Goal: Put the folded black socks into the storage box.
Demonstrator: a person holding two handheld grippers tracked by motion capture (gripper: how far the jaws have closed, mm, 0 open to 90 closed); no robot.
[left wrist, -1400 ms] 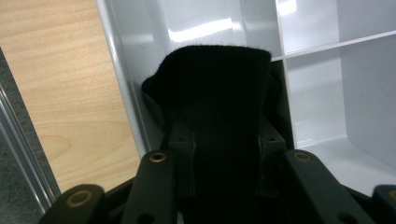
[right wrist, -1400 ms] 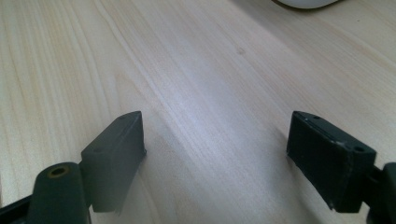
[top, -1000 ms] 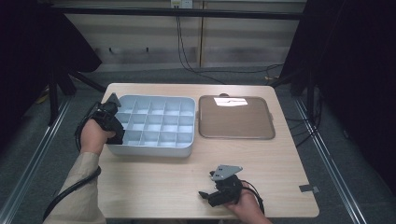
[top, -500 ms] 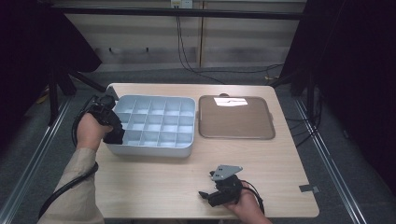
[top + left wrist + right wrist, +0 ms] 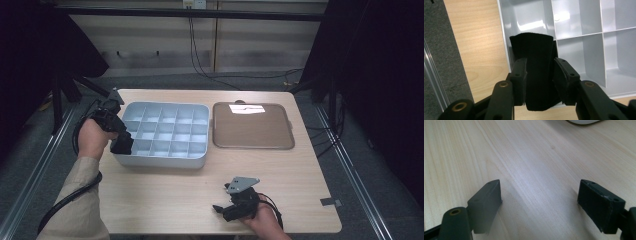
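A grey tray of several compartments (image 5: 160,161) stands at the table's left. My left gripper (image 5: 123,145) hangs over its near left corner, shut on a black piece of cloth (image 5: 534,50). The jaws have just been closing, and the pads (image 5: 520,75) squeeze the cloth from both sides above a corner compartment (image 5: 576,35). The cloth's lower end is hidden behind the jaws. Near the front edge my right gripper (image 5: 223,209) rests low over bare wood, its jaws (image 5: 540,202) wide open with nothing between them.
A flat brown tray (image 5: 252,127) with a raised rim lies to the right of the grey one, with a bright reflection at its far edge. Metal rails run along the floor at both sides of the table. Cables trail from both grippers.
The left hand has risen slightly at the grey tray's left end with the black cloth in its jaws. The right hand has not moved.
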